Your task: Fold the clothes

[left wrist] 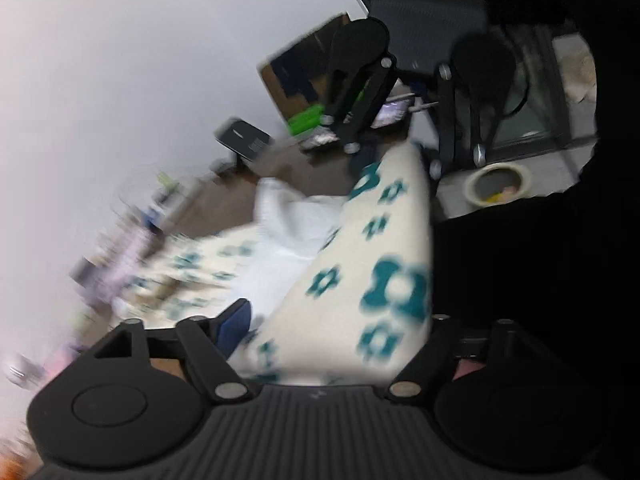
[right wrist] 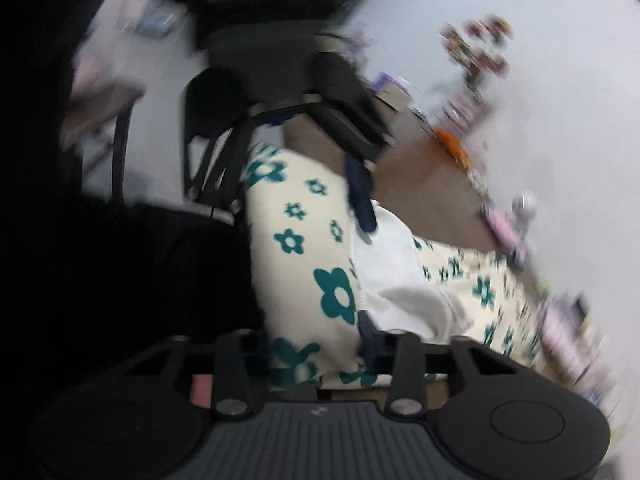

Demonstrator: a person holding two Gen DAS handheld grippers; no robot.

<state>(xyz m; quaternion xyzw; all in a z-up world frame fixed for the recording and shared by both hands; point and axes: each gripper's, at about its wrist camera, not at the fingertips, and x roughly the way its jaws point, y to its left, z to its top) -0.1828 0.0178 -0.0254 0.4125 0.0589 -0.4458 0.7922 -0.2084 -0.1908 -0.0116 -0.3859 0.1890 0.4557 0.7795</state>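
Nearest in the left wrist view, the left hand-held gripper pinches the near end of the cream garment with teal flowers, its blue fingertip showing at the cloth's left edge. The garment's folded edge runs taut from this grip away to the right hand-held gripper, which holds the far end; its grip point is hidden there. In the right wrist view that hand-held gripper's fingers press together on the cloth's near edge, and the band stretches up to the other tool. The rest of the garment, with its white lining turned out, sags from the lifted edge onto the brown table. Bare tabletop lies beyond the cloth. Farther off, blurred small items line the table's edge by the white wall, with a cardboard box at the far end. Both views are motion-blurred.
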